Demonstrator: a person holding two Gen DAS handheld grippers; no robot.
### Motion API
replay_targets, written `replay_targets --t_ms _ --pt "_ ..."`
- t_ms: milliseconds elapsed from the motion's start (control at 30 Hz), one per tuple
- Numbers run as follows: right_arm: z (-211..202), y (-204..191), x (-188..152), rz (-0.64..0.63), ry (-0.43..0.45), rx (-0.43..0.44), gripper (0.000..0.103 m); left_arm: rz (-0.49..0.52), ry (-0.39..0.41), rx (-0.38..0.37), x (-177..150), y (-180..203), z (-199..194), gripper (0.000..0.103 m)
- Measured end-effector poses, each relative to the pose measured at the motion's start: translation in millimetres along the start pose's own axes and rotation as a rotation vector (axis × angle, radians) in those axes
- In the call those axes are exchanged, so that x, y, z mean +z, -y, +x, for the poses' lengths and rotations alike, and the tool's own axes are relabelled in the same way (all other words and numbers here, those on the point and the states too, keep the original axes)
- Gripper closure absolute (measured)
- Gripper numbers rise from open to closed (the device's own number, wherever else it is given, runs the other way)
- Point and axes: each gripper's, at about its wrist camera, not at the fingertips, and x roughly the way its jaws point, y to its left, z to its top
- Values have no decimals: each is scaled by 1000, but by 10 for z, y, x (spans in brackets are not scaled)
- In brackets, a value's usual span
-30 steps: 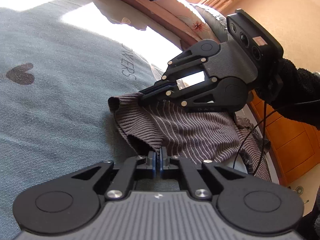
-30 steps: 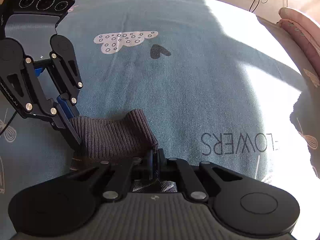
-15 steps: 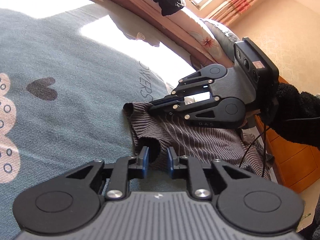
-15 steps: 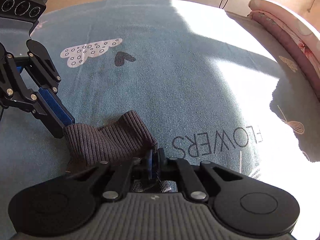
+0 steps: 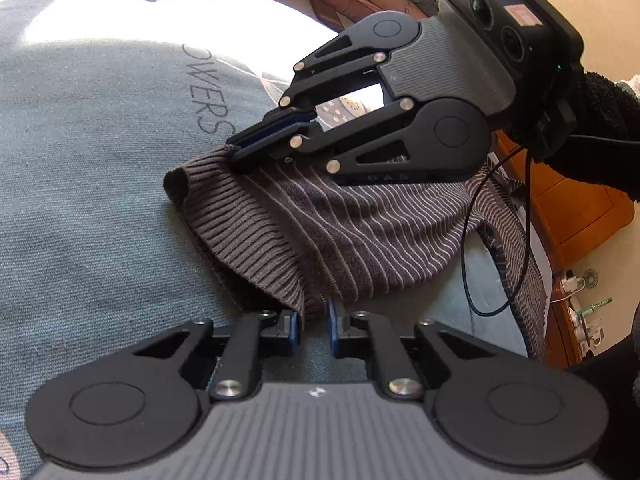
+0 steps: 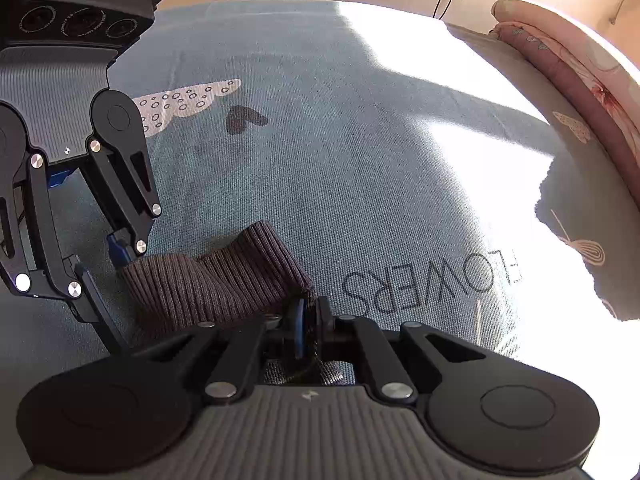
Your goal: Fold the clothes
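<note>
Gripping the ribbed hem of the striped sweater (image 5: 372,232) with my right gripper (image 5: 236,156), I have those jaws pressed fully together on the knit; in my right wrist view the cloth bunches right between the pads and a thread or two hangs behind them. My left gripper (image 5: 313,326) is another matter. Its jaws have just been closing, and the lower corner of the hem now sits between them, yet a narrow gap shows on either side of the fabric, so I judge they have not bitten yet.

The sweater itself lies on the bed (image 5: 80,200), on the blue cover, with the hem edge lifted into a short ridge between my two grippers and the rest trailing off toward the bed's edge, where a black cable (image 5: 472,240) loops over it.

To do this step well, I should push the left jaws a little deeper over the hem before squeezing, so I catch both layers and not only the outer rib. Then both corners ought to rise together, level, with the hem kept taut between them; slack there would let the fold land crooked. I would also steer clear of that cable when drawing the cloth across.
</note>
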Motion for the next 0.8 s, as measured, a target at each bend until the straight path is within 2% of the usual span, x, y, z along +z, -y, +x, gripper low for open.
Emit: replay_targets --t_ms 100,167,233,300,433,567,633,700,800 --pt "-61 -41 22 -26 24 -28 99 -14 -58 -4 -61 -24 -83 101" --pt "-31 -50 39 -35 31 -57 101 -61 -53 1 -108 -96 -121 101" --pt "52 -19 57 -11 13 -68 101 -100 -18 16 -133 -135 -183 100" --pt "33 -6 62 13 30 -82 101 -108 19 62 -153 -130 -269 100" --pt "-298 -36 -29 52 102 -133 101 -188 118 122 -297 -136 -520 99" --pt "-594 -190 -296 102 98 -66 101 -308 242 184 -507 -80 -758 94" --pt "-566 -336 -408 101 58 -26 101 -365 290 206 -608 -37 -827 87" --pt "-501 -466 -498 107 27 18 101 -413 321 212 -699 17 -805 85" --pt "-289 -606 -463 108 14 11 100 -455 343 225 -776 104 -721 84"
